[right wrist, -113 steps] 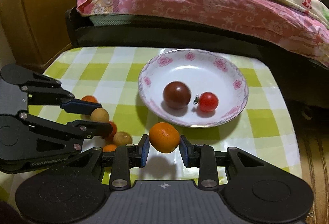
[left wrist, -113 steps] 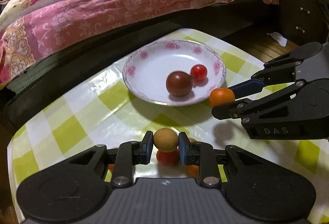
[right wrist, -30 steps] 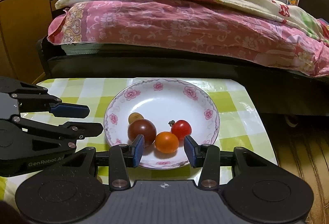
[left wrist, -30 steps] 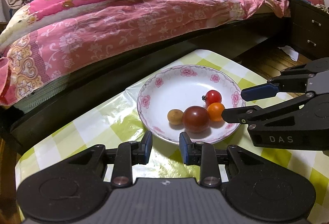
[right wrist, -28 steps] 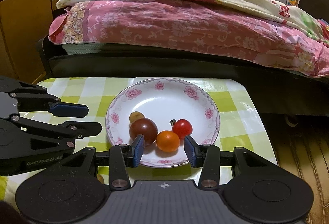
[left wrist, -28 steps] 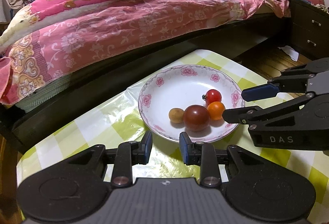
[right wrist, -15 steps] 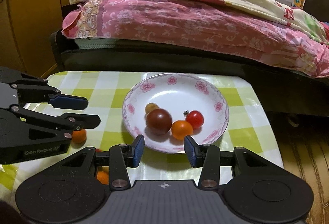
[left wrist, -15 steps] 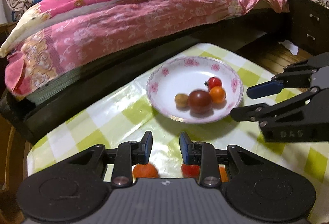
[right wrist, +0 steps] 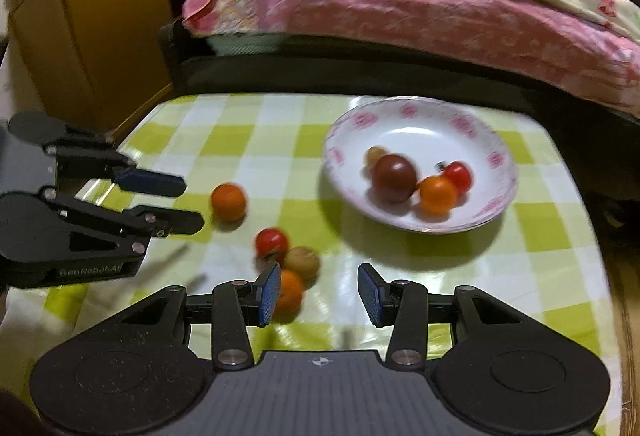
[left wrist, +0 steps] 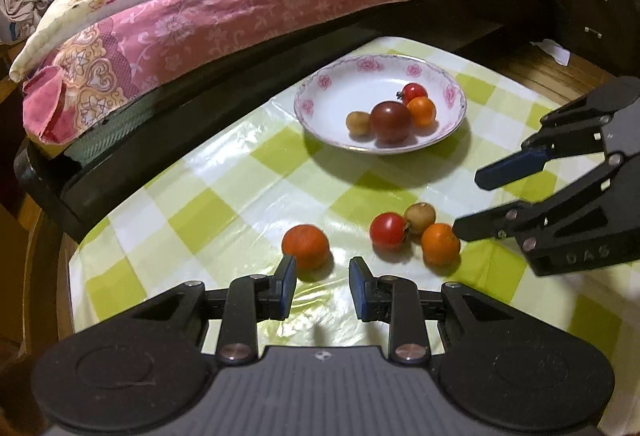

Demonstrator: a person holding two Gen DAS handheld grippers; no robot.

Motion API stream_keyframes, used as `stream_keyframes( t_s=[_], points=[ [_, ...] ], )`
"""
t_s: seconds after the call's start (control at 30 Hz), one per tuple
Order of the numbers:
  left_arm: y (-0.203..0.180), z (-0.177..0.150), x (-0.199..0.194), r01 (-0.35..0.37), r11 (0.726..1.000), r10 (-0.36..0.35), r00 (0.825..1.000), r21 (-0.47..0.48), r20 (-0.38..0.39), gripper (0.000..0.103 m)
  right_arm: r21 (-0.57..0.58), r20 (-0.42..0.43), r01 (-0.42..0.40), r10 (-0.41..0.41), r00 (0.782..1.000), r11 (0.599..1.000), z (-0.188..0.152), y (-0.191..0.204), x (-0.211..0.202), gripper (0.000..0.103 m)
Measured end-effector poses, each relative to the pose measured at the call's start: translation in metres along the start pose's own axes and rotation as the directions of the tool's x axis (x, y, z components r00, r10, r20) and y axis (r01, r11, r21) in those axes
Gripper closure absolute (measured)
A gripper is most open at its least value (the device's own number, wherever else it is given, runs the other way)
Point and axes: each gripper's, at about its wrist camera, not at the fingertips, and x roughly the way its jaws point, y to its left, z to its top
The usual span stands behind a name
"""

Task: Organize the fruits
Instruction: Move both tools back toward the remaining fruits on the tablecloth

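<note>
On the desk [left wrist: 224, 195], covered with a green-and-white checked cloth: a white floral plate [left wrist: 316, 107] toward the far side, near the bed [left wrist: 240, 7] with its pink quilt. Inside the plate, 4 fruits bunched together: a dark tomato [left wrist: 391, 121] in the middle, a small tan fruit [left wrist: 357, 122] touching its left side in the left wrist view, an orange fruit [left wrist: 421, 111] on its right, and a red cherry tomato [left wrist: 414, 91] with a dark stem just behind that. Loose on the cloth, well apart from the plate, 4 more: a lone orange-red fruit [left wrist: 306, 246] just ahead of the left gripper [left wrist: 322, 286], close to its left finger; then a cluster of 3 to the right, namely a red tomato [left wrist: 388, 231], a brownish tan fruit [left wrist: 419, 218] and an orange one [left wrist: 440, 244], pressed close together. Left gripper's fingers spread apart and holding nothing, low over the cloth. Right gripper [right wrist: 319, 295] likewise parted wide and empty, with the cluster's orange fruit [right wrist: 289, 291] partly hidden behind its left finger [right wrist: 269, 293]; tan fruit [right wrist: 302, 260] and red tomato [right wrist: 272, 242] just beyond. Seen from the left wrist view, right gripper's [left wrist: 476, 203] lower finger tip close beside the cluster's orange fruit; contact impossible to judge. Right wrist view motion-blurred. Wooden cabinet [right wrist: 92, 35] at the far left of that view.
</note>
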Motion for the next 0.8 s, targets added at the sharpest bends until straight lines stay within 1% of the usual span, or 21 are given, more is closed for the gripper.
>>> stream_keyframes(
  t_s=[0.2, 0.43, 0.6, 0.8],
  points=[
    [0.01, 0.0, 0.013, 0.011, 1.0, -0.011, 1.0, -0.02, 0.002, 0.066, -0.012, -0.034, -0.018, 0.018, 0.999, 1.0, -0.001, 0.007, 0.015, 0.064],
    [0.012, 0.006, 0.041, 0.006, 1.0, -0.006, 1.0, -0.015, -0.013, 0.066, 0.0, -0.051, -0.037, 0.036, 0.998, 0.999, -0.002, 0.004, 0.025, 0.065],
    [0.014, 0.011, 0.049, 0.0, 1.0, 0.0, 1.0, -0.01, -0.005, 0.063, 0.003, -0.055, -0.057, 0.058, 0.997, 0.998, -0.002, 0.003, 0.028, 0.065],
    [0.018, 0.015, 0.056, 0.0, 1.0, 0.001, 1.0, -0.022, 0.004, 0.062, 0.02, -0.069, -0.085, 0.086, 0.994, 0.996, -0.002, 0.001, 0.034, 0.065]
  ],
)
